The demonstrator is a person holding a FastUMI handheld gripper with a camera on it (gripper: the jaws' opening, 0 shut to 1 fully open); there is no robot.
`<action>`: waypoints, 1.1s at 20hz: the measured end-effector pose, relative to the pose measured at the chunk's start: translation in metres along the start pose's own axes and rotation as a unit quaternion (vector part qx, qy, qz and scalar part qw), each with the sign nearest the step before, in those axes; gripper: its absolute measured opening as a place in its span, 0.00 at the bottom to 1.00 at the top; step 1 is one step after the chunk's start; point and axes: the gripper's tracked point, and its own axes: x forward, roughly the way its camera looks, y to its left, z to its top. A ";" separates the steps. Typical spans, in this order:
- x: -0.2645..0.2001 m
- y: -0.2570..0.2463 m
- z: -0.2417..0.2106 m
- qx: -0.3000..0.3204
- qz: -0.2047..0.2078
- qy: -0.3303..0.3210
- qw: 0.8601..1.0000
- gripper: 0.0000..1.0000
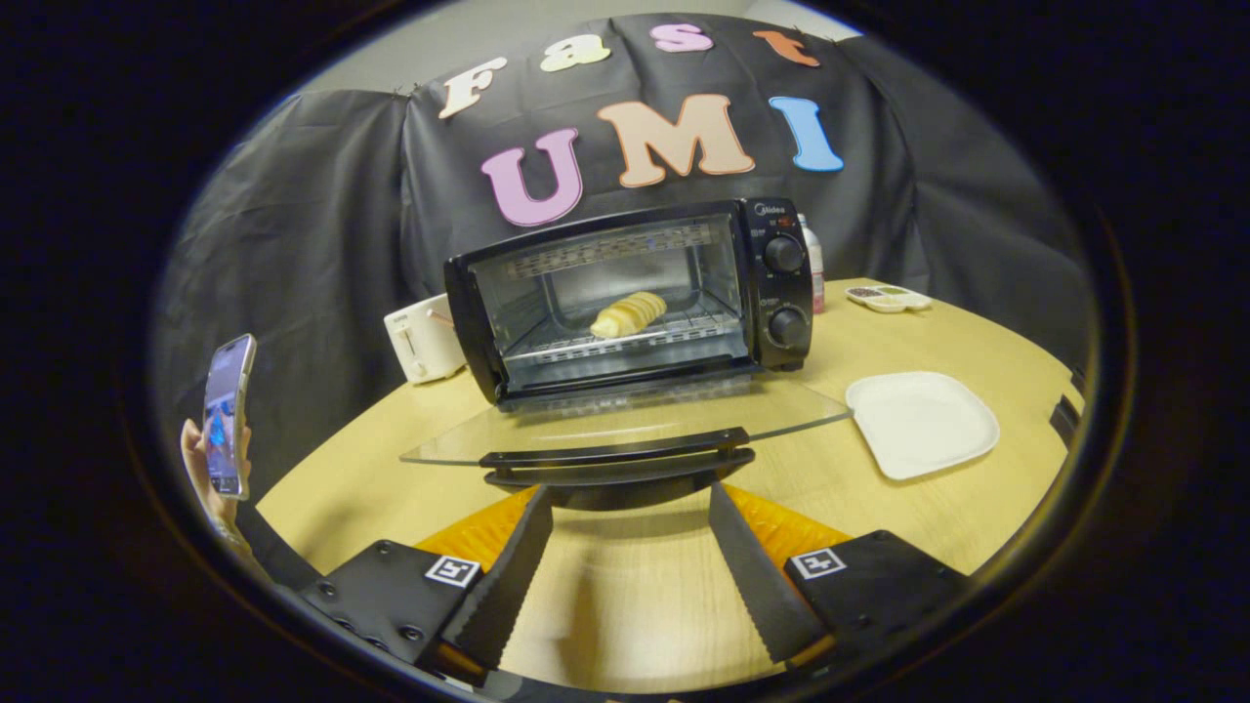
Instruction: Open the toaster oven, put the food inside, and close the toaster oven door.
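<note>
Gripper view is showing the oven [630,298] sitting on the wooden table [977,347] straight ahead of me, its glass door [625,420] lying fully open and flat toward my fingers. Inside, the bread [628,314] is resting on the wire rack [625,342], roughly in the middle of the chamber. I am holding my gripper [631,488] spread wide and gripping nothing, with its fingertips [532,508] reaching just up to the door's dark handle [617,464]; whether they are touching it, I cannot tell. Two knobs [784,254] are standing one above the other on the oven's right panel. Right of the door, a white plate [921,423] is lying bare on the table, and farther back a small dish [889,298] is sitting near the table's far edge. A bottle [812,264] is standing just behind the oven's right side. Left of the oven, a white toaster [423,339] is standing close beside it. Farther left, off the table, a hand [210,478] is holding up a phone [228,415].
</note>
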 end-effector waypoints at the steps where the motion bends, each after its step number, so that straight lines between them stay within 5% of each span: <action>1: 0.000 0.001 0.003 0.002 0.000 -0.003 1.000 0.99; 10: 0.009 0.015 0.041 0.023 0.017 -0.039 0.999 0.99; 22: 0.049 0.014 0.084 0.001 -0.008 -0.071 0.997 0.99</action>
